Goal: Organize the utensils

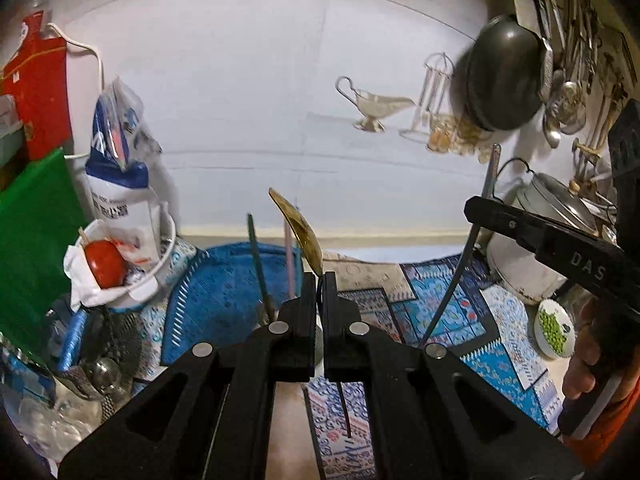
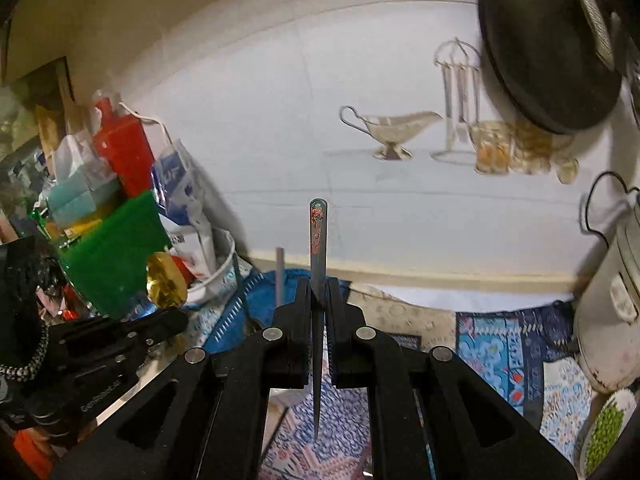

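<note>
The black left gripper (image 1: 319,280) is clamped on a gold-bowled spoon (image 1: 302,232); the black right gripper (image 2: 319,286) pinches a thin patterned-handled utensil (image 2: 318,240), its working end hidden. At ten o'clock, a white bucket (image 1: 160,268); beyond, a hanging dark pan (image 1: 504,72).

Right gripper (image 2: 319,292) clamped a slim utensil handle (image 2: 318,240), patterned end standing upright above the closed jaws, thin shaft running down between them. Left gripper (image 2: 176,316) sat low at left, pinching a gold spoon (image 2: 166,280). Patterned blue cloth (image 2: 504,344) lay beneath. A dark pan (image 2: 548,48) hung upper right; green board (image 2: 116,248) leaned at left.
</note>
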Available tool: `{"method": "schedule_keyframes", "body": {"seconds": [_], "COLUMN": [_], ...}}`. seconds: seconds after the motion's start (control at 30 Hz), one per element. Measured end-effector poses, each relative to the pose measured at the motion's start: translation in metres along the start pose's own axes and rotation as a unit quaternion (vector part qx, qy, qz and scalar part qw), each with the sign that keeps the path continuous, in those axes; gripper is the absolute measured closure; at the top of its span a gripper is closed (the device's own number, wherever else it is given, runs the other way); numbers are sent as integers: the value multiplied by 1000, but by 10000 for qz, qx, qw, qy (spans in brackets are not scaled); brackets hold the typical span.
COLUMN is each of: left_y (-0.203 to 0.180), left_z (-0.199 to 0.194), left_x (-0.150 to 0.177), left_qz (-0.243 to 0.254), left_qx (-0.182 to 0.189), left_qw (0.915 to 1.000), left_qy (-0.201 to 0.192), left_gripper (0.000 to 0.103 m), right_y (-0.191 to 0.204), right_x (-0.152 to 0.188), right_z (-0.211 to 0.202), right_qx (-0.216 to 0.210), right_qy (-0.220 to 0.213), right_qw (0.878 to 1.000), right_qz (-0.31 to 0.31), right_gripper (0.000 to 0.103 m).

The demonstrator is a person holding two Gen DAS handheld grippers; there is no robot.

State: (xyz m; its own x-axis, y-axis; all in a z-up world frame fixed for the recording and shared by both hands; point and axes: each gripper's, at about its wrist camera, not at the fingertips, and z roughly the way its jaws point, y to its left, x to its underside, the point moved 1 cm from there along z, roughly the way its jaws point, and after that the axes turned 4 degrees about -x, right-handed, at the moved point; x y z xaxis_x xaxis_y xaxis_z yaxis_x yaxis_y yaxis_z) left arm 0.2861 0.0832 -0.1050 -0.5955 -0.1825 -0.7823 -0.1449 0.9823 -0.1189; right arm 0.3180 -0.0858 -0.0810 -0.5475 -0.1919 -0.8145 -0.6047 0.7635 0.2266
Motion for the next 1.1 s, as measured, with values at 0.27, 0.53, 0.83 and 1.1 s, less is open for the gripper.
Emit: {"method": "schedule_keyframes", "body": {"seconds": [0.27,0.53,0.83,1.1], "left_y": [19,34,47,49], "left_z": [21,54,96,122], "left_x": [-20,-28,-13,12], "left_qz": [-49,16,-68,-69], "left_qx": [-157,-325,-343,-240], "left_qw": [9996,9992,9993,9991], "left_qy": [-219,-224,94,344], "left_gripper": [103,103,103,103], "right_y": [24,34,34,31], "right_x": [-13,-23,-19,1], "right_z": [17,45,83,112], "right_qx": [-224,-196,-10,55], "right_qy": [-47,27,282,781], "right_qw": [9997,9998,9996,9969], "right_qz": [-46,-38,-13,-61], "right_gripper": [97,97,97,97]}}
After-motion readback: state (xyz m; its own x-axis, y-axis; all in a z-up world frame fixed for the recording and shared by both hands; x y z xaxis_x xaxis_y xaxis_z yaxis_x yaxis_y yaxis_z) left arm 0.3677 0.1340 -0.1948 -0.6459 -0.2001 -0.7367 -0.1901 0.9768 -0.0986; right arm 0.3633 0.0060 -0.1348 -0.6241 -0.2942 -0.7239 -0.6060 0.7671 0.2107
